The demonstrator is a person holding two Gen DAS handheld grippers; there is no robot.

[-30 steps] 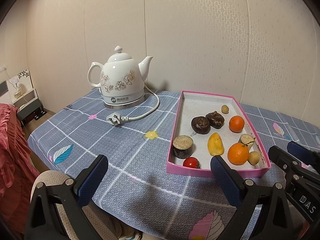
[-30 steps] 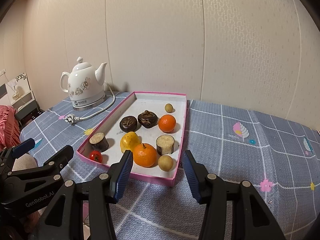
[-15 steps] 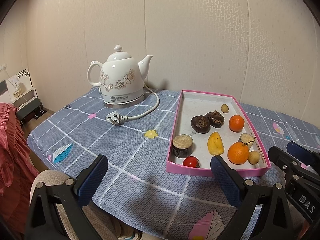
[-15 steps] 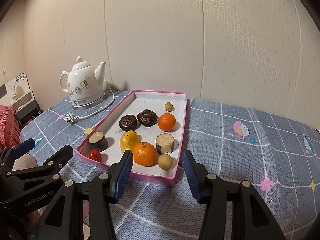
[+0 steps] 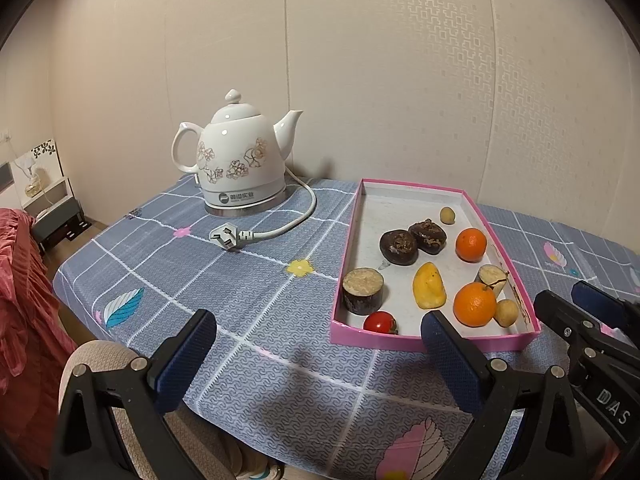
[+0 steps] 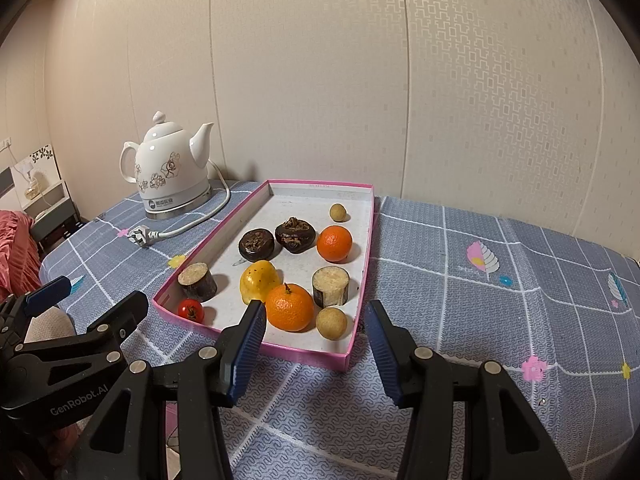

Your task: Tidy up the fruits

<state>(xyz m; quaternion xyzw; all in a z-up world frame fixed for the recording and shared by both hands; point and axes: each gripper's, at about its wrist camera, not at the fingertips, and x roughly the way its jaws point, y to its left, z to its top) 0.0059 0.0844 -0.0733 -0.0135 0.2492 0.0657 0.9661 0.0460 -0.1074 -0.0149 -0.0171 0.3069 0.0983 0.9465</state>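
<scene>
A pink tray (image 5: 424,340) (image 6: 304,354) on the blue tablecloth holds several fruits: two oranges (image 6: 290,307) (image 6: 334,243), a yellow fruit (image 6: 259,280), a small red tomato (image 6: 191,310), two dark brown fruits (image 6: 256,245), two cut cane pieces (image 6: 330,286) and two small tan balls (image 6: 331,322). My left gripper (image 5: 318,354) is open and empty, above the table's near edge, left of the tray's front. My right gripper (image 6: 316,338) is open and empty, just before the tray's near rim, in line with the front orange (image 5: 475,305).
A white flowered kettle (image 5: 240,160) (image 6: 170,170) stands at the back left, its cord and plug (image 5: 226,237) lying on the cloth. A chair seat (image 5: 100,364) and red fabric (image 5: 20,300) are off the table's left front edge. The wall is close behind.
Both grippers have crept slightly forward towards the tray. Nothing has been gripped or moved.
</scene>
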